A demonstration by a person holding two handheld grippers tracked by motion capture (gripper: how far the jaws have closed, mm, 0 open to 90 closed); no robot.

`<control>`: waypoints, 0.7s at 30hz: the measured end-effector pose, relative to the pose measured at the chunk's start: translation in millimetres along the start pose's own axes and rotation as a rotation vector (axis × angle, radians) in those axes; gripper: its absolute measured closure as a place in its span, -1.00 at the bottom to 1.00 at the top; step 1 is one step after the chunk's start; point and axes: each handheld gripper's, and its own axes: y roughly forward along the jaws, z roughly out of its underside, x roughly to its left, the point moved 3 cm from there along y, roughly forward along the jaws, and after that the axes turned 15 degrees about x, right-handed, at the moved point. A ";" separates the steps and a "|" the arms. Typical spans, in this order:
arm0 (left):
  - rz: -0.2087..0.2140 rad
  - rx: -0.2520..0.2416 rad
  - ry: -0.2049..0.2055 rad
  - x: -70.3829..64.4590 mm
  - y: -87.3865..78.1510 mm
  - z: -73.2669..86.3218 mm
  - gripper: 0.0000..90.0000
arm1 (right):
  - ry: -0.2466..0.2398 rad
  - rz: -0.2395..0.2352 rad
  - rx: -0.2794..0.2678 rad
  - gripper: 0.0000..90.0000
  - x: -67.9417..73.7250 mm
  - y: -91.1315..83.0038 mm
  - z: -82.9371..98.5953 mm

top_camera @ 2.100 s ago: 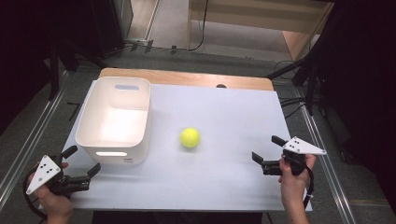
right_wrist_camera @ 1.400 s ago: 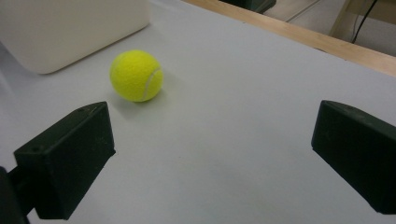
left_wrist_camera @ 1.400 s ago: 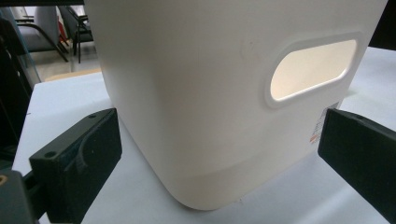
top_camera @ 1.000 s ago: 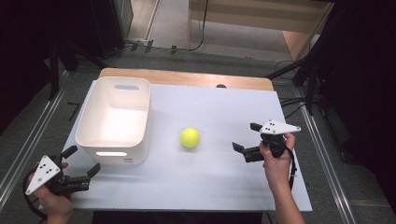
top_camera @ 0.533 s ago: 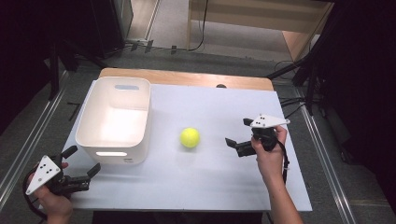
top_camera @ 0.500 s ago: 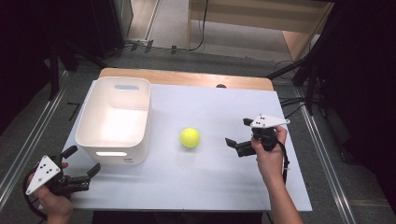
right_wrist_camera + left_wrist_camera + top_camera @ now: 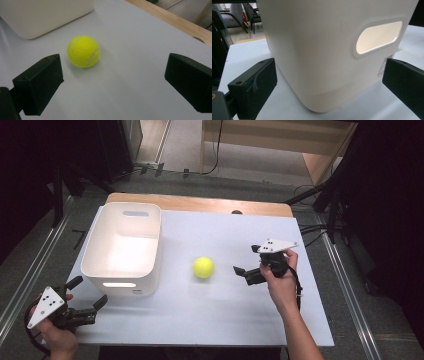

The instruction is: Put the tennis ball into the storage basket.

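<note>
Leftward from the table's (image 7: 220,330) right edge has come the right gripper (image 7: 247,265), jaws apart, toward the tennis ball (image 7: 203,267) lying mid-table right of the white bin (image 7: 122,249) (left gripper (image 7: 92,295) idle, also agape, at the near-left corner); centring both jaws round the ball before closing seems wise.

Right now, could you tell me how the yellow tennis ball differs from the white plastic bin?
The yellow tennis ball is small and round; the white plastic bin is much larger and boxy. The ball is fuzzy with a pale seam; the bin is smooth, open-topped, with handle cut-outs. The ball lies before the open right gripper; the bin before the left gripper. Both rest on the white table.
</note>
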 end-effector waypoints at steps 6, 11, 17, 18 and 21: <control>-0.003 0.002 -0.002 0.0 -0.5 0.2 -1.00 | -0.010 -0.034 0.041 -1.00 1.8 12.4 -8.7; -0.002 0.001 -0.003 0.1 -0.5 0.2 -1.00 | -0.025 -0.047 0.069 -1.00 4.1 20.9 -14.7; -0.001 0.002 -0.005 0.3 -0.5 0.2 -1.00 | -0.062 -0.069 0.107 -1.00 8.6 31.5 -26.0; 0.000 0.002 -0.004 0.2 -0.3 0.1 -1.00 | -0.068 -0.070 0.113 -1.00 9.4 33.5 -27.7; -0.001 0.003 -0.003 0.2 -0.3 0.1 -1.00 | -0.077 -0.079 0.132 -1.00 11.1 38.9 -32.2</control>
